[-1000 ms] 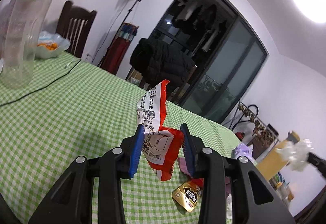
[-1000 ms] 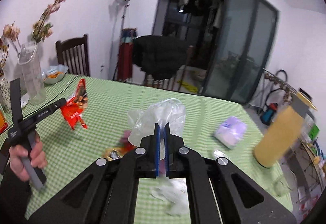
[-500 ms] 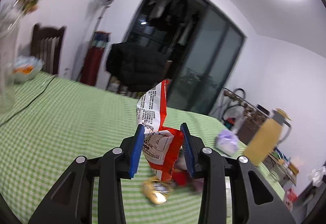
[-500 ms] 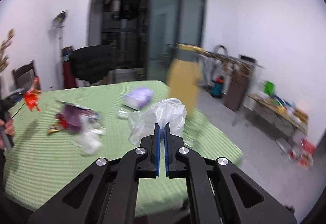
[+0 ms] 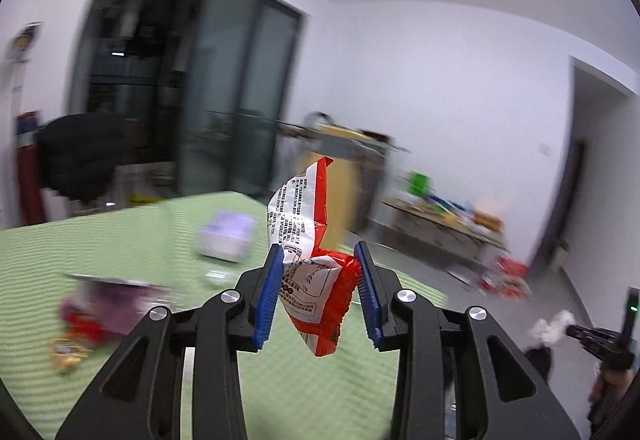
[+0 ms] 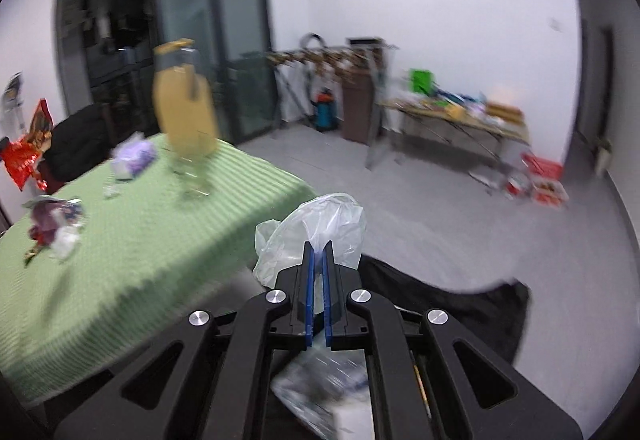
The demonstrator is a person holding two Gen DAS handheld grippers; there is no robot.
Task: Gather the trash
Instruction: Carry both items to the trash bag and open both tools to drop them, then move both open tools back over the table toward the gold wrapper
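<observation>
Red-and-white snack wrapper (image 5: pixel 316 272) (black print), green checked tablecloth (image 6: pixel 140 240), blue pads (image 5: pixel 267 300)

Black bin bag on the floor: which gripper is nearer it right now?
Right. The right gripper, shut on a clear bag, is just above the bin bag; the left gripper is over the table.

Ahead of the right gripper (image 6: pixel 316 292) the grey floor (image 6: pixel 460 208) is wide and bare. To its left the green table (image 6: pixel 140 240) blocks the way, with a tall yellow jug (image 6: pixel 186 108) standing near the far edge.
</observation>
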